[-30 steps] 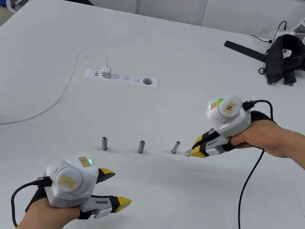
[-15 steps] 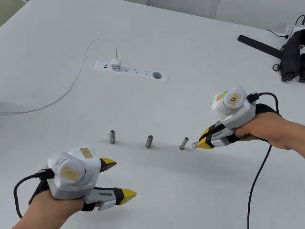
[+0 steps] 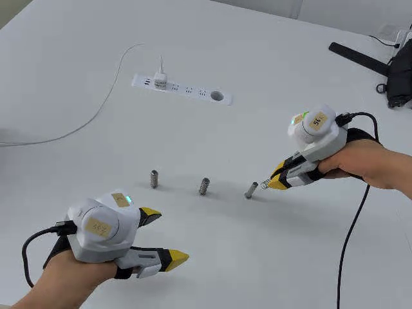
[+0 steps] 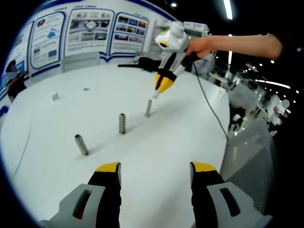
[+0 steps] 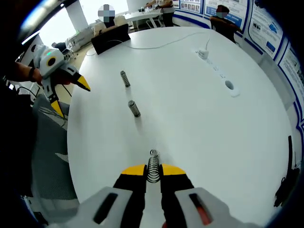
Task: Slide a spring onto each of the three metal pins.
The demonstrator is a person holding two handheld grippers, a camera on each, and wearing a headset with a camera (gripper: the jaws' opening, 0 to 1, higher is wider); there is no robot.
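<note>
Three short metal pins stand in a row on the white table. The left pin (image 3: 154,179) (image 4: 80,144) and the middle pin (image 3: 204,187) (image 4: 122,123) each carry a spring. The right pin (image 3: 251,190) (image 4: 148,108) is bare and leans a little. My right gripper (image 3: 269,185) (image 5: 153,171) is shut on a small spring (image 3: 264,184) (image 5: 153,166), whose free end hangs just right of the bare pin's top. My left gripper (image 3: 166,235) (image 4: 156,167) is open and holds nothing, near the table's front edge, well short of the pins.
A white power strip (image 3: 180,90) with a plugged-in charger lies behind the pins, and its white cable (image 3: 96,109) runs off to the left. Black gear (image 3: 399,71) lies at the far right. A black cable (image 3: 351,232) trails from the right gripper.
The right gripper has lifted the spring's free end from beside the bare pin's base to the height of its top. The left gripper has stayed open in place.
</note>
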